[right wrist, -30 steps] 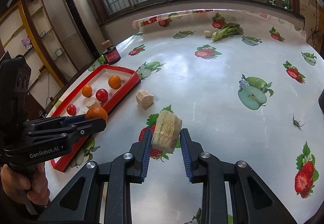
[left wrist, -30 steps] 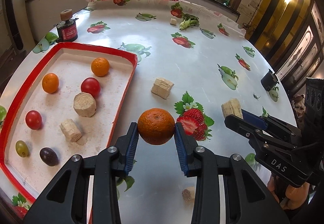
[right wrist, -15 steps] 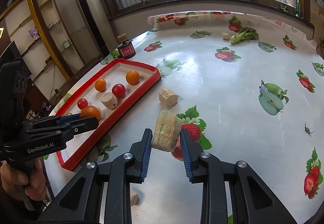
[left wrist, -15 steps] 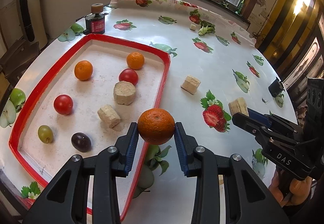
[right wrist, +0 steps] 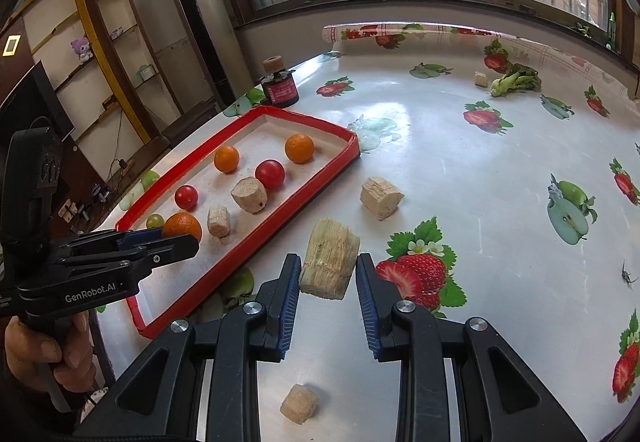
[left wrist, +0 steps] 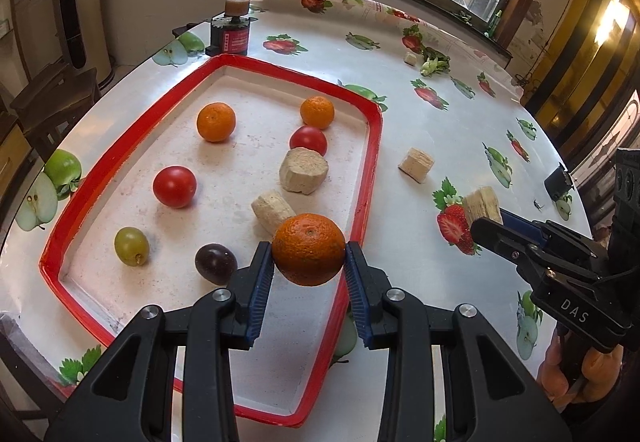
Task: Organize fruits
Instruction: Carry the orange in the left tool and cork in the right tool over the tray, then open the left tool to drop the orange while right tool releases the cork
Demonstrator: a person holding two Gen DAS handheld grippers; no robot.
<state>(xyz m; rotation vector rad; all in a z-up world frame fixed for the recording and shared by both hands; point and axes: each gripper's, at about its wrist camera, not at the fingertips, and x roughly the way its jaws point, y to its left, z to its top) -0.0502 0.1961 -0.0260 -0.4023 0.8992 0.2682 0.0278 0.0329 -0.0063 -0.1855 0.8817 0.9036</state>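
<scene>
Eight pieces lie in the red tray (left wrist: 370, 162). Left gripper (left wrist: 309, 274) clamped on an orange (left wrist: 308, 248) above the tray; right gripper (right wrist: 327, 284) clamped on a cane chunk (right wrist: 330, 264) over the table (right wrist: 460, 170). Three chunks remain loose.

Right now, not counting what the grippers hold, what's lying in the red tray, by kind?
Oranges: 2
Red tomatoes: 2
Green grape: 1
Dark purple fruit: 1
Tan fibrous chunks: 2
Total: 8
</scene>
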